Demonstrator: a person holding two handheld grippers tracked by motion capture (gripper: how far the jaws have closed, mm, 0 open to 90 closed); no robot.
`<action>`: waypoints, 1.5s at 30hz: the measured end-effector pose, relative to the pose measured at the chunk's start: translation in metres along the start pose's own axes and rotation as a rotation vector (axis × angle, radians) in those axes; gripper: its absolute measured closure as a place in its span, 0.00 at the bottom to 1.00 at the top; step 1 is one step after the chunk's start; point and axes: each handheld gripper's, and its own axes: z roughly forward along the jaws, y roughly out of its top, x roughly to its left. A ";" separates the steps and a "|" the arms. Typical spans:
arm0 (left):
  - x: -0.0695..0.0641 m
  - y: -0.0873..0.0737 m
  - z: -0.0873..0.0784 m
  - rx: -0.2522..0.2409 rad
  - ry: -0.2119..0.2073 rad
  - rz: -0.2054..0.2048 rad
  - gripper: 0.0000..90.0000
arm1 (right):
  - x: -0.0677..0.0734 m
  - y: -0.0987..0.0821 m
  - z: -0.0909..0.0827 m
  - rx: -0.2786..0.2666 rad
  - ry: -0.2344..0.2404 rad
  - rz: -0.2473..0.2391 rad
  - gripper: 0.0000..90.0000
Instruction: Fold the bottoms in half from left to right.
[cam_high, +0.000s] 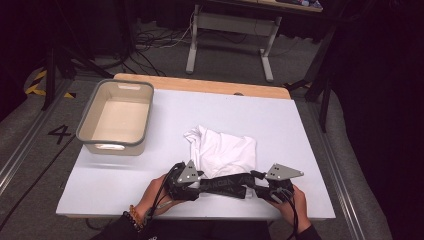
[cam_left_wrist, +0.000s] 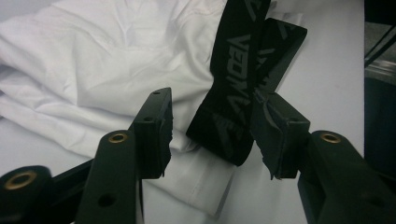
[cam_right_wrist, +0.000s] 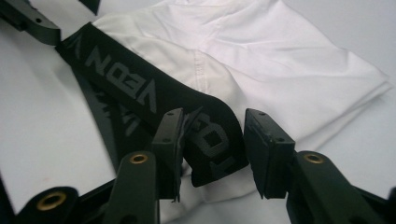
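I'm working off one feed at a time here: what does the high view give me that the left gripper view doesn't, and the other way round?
High view alone: the empty grey-rimmed bin at the table's far left, both hands, the floor and desk legs beyond.

Left gripper view alone: the left claw close up, jaws apart around the black band's end, and the garment's hemmed edge under it.

Both: the folded white garment with the black lettered band lying across its near edge on the white table.

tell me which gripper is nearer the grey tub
Left. The left gripper sits at the band's left end, below and right of the tub; the right gripper is farther right.
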 end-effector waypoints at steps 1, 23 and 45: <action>-0.001 0.001 0.000 -0.006 -0.009 0.005 0.55 | 0.003 0.000 0.001 0.008 0.012 -0.013 0.68; 0.003 -0.003 0.005 0.053 -0.007 0.025 0.78 | 0.026 -0.003 0.003 0.067 -0.013 -0.129 0.76; 0.004 -0.005 -0.029 -0.048 -0.021 -0.026 0.85 | -0.005 -0.006 -0.034 -0.044 -0.060 -0.045 0.87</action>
